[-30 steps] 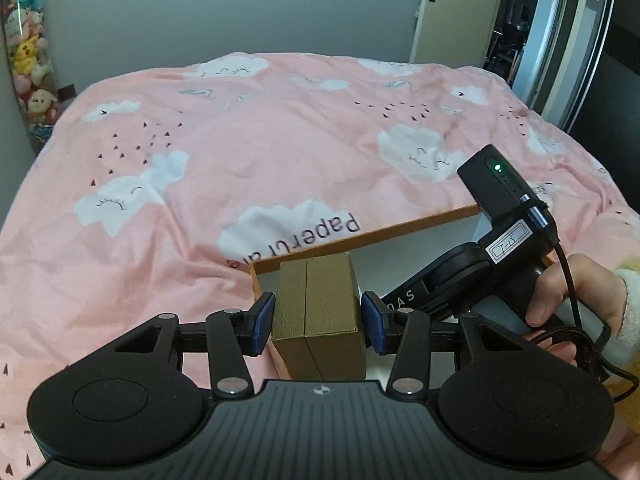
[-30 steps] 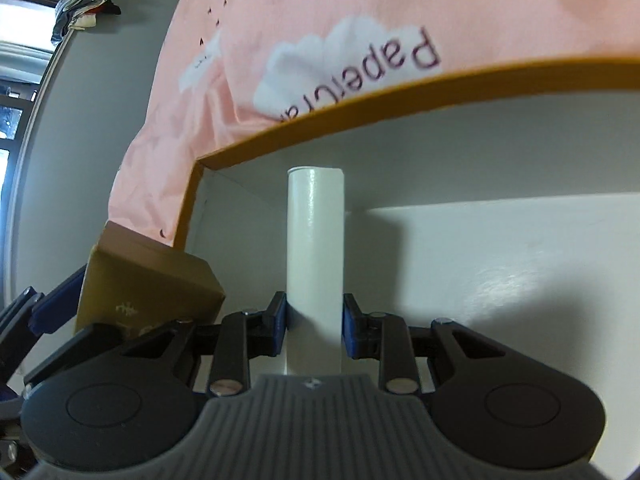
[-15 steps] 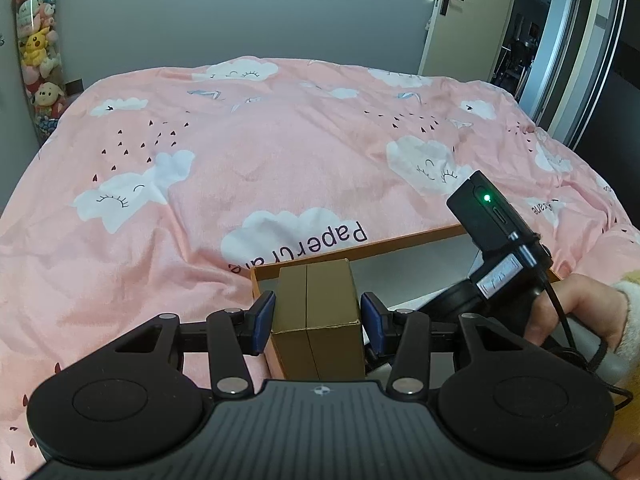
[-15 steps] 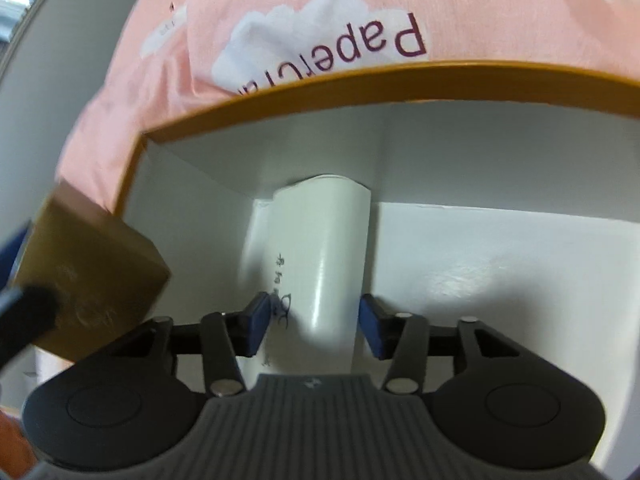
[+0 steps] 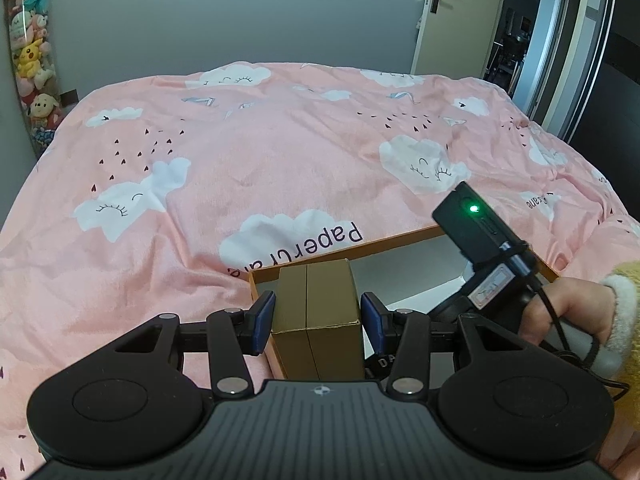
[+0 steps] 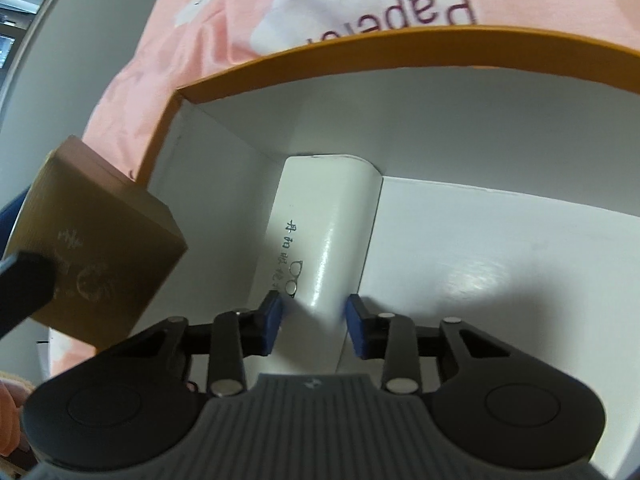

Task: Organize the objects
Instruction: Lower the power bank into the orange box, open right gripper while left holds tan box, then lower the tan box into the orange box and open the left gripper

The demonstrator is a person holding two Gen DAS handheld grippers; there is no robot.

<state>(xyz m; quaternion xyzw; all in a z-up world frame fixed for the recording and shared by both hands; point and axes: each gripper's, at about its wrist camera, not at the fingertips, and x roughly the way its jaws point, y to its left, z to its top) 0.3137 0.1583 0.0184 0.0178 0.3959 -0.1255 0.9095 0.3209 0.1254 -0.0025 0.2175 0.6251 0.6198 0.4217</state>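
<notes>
1. Pink cloud-print duvet (image 5: 280, 168) under orange-rimmed white box (image 6: 400, 46).
2. Brown carton (image 5: 316, 312) clamped in left gripper (image 5: 317, 320), above box's left corner.
3. White case (image 6: 324, 232) lying inside box; right gripper (image 6: 314, 322) pads straddling it, contact unclear.

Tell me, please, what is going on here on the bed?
A person with a gripper in each hand is packing things into an orange-rimmed box on a pink bedspread. The left gripper holds a gold carton at the box's left corner. The right gripper is open around a white case that lies on the box floor against the back wall.
</notes>
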